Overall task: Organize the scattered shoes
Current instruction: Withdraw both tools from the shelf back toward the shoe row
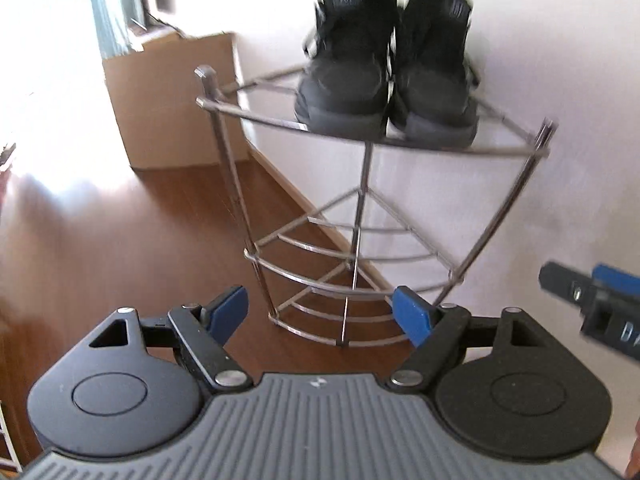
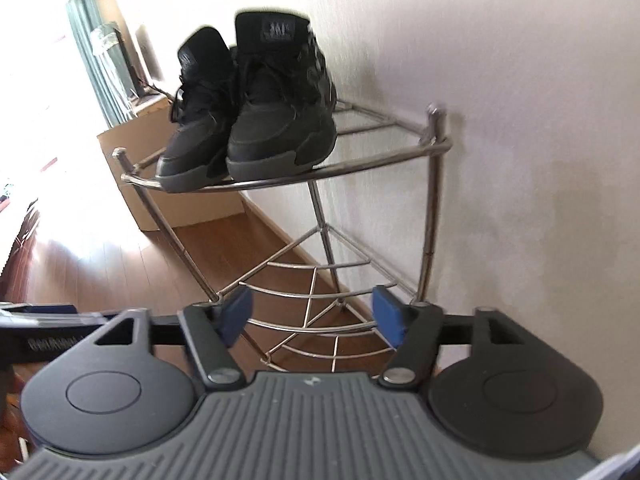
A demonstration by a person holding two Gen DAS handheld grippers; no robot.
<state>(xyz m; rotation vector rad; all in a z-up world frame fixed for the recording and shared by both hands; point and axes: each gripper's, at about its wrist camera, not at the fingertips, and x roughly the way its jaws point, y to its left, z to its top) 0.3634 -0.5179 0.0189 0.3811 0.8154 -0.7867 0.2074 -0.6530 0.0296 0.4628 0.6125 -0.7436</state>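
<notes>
The pair of black shoes [image 1: 384, 68] stood side by side on the top tier of the chrome corner rack [image 1: 376, 140] against the white wall [image 2: 500, 100], their flanks touching or nearly so. Their long axes ran from the wall corner outward, toes at the curved front rail, heels to the corner, toes aimed back toward both cameras. The lower tiers seen were bare. Both shoes lay ahead of and above both sets of jaws, well apart from them. The left gripper [image 1: 324, 316] stood wide open and empty, facing the pair squarely. The right gripper [image 2: 312, 318] was also open with nothing between its pads, the shoes up and to its left. Neither looked clearly nearer. A cardboard box [image 1: 172, 100] sat on the wood floor [image 1: 120, 240] beyond
</notes>
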